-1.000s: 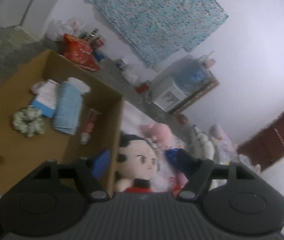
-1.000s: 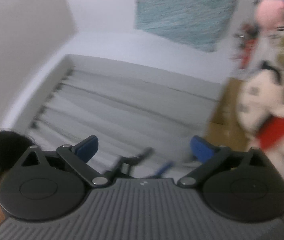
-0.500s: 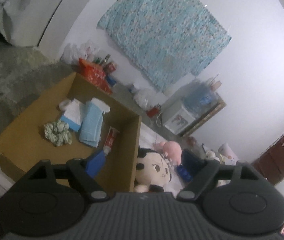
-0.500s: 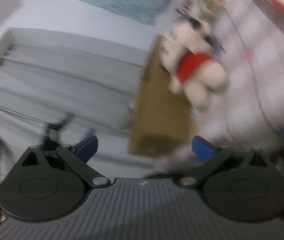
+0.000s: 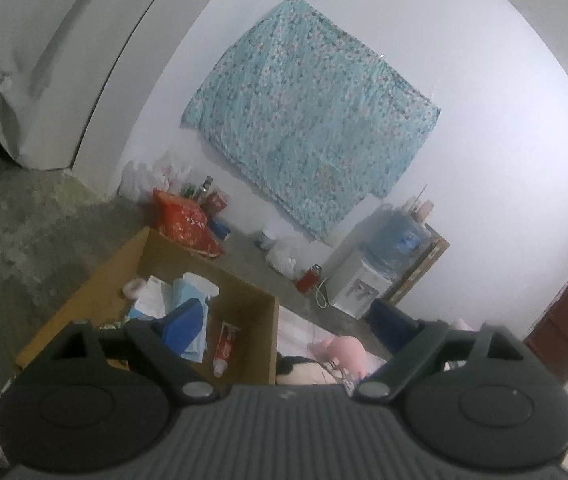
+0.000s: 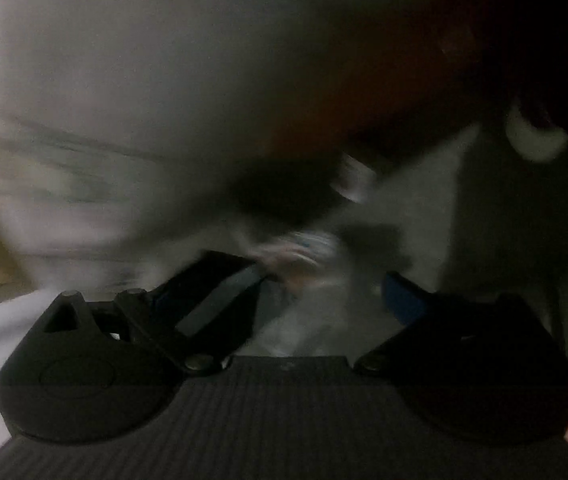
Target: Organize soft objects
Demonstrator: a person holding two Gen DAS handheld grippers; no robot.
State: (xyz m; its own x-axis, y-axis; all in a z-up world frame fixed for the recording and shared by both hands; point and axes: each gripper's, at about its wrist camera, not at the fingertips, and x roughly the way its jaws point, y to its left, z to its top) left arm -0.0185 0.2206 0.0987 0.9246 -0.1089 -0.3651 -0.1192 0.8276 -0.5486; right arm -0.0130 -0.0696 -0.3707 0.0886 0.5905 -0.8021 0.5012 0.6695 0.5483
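While left tool (image 5: 288,320) gapes empty | doll (image 5: 304,372) just below | box (image 5: 239,304) left

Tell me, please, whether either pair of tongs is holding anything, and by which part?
The left tongs have just been opening and hold nothing. The right tongs stand apart too, but that view is too blurred to tell what lies between them.

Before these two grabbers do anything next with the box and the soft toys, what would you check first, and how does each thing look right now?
1. Left gripper open with nothing between: ok; its jaws have just been opening.
2. Cardboard box has spare floor room: ok.
3. Pink plush toy in sight beside the box: ok.
4. Right wrist view sharp enough to aim: not ok, blurred.
5. Right gripper jaws apart: ok.
6. Something caught between them: cannot tell.
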